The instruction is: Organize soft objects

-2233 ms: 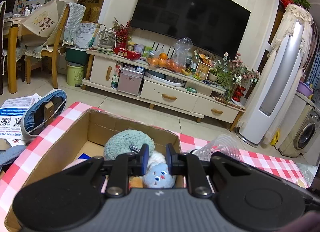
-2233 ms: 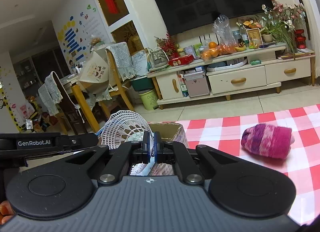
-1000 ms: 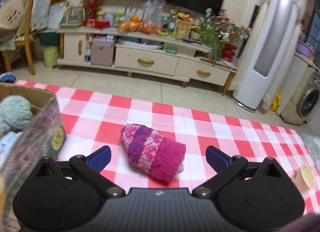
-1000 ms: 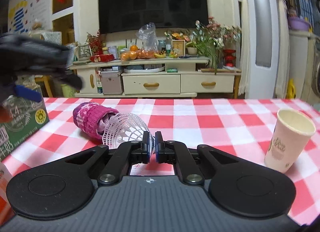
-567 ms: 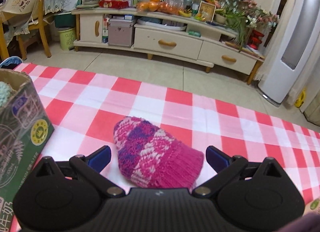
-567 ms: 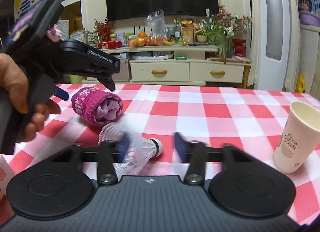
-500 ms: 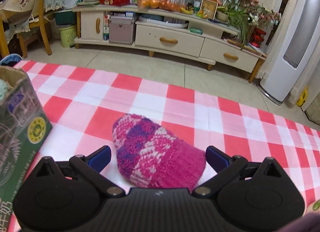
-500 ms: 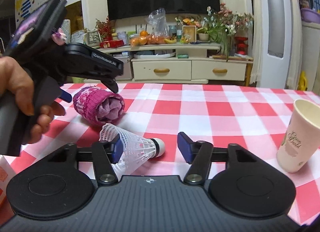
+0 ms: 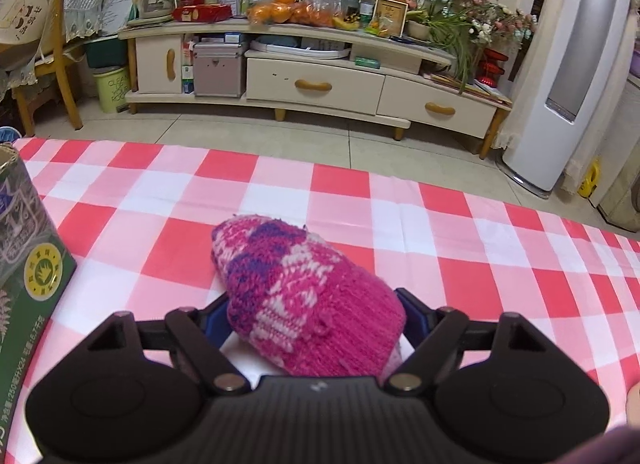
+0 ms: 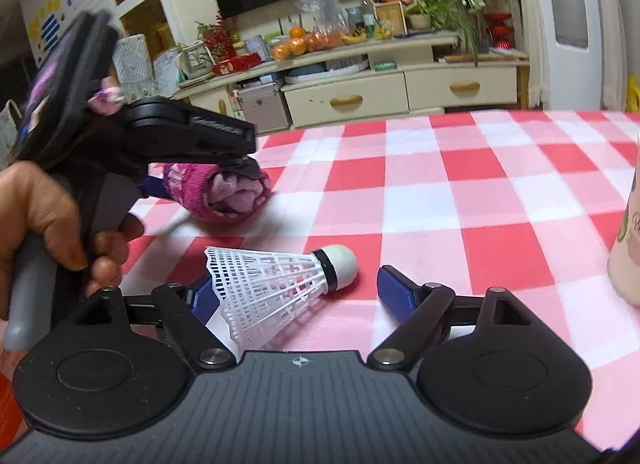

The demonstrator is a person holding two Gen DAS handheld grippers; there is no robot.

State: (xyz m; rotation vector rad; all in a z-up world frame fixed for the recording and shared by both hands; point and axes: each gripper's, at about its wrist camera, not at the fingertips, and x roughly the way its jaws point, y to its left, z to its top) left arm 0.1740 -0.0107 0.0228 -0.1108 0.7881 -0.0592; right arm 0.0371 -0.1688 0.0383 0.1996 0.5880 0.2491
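1. Left wrist view: left tool [image 9: 316, 312] straddles the cuff end of the pink knit hat [image 9: 304, 296], w/ blue pads at both flanks. Jaws have just been closing from their widest, and the hat is between them. Pads look to be touching the knit, but a firm clamp isn't clear yet.
2. Right wrist view: right tool [image 10: 296, 292] stands wide apart. Its jaws have just been opening, from pinched shut a sec ago. White shuttlecock [image 10: 276, 284] now lies loose on the checked bench [image 10: 500, 200], skirt toward the left pad, cork tip pointing far-right. It's let go.
3. Same view: hat [image 10: 216, 192] sits far-left of the shuttlecock, the other tool over it, a hand [image 10: 44, 216] squeezing its grip.
4. Change since a sec ago: left tool came in low over the hat, which was then clear of the pads. Shuttlecock went from carried to parked on the bench.
5. Meaning, as I judge it: shuttlecock isn't soft, so it's set aside. Hat is the next soft item, prob. bound for the green carton [image 9: 24, 292] at near-left.
6. Paper cup [image 10: 626, 248] at right edge is untouched.
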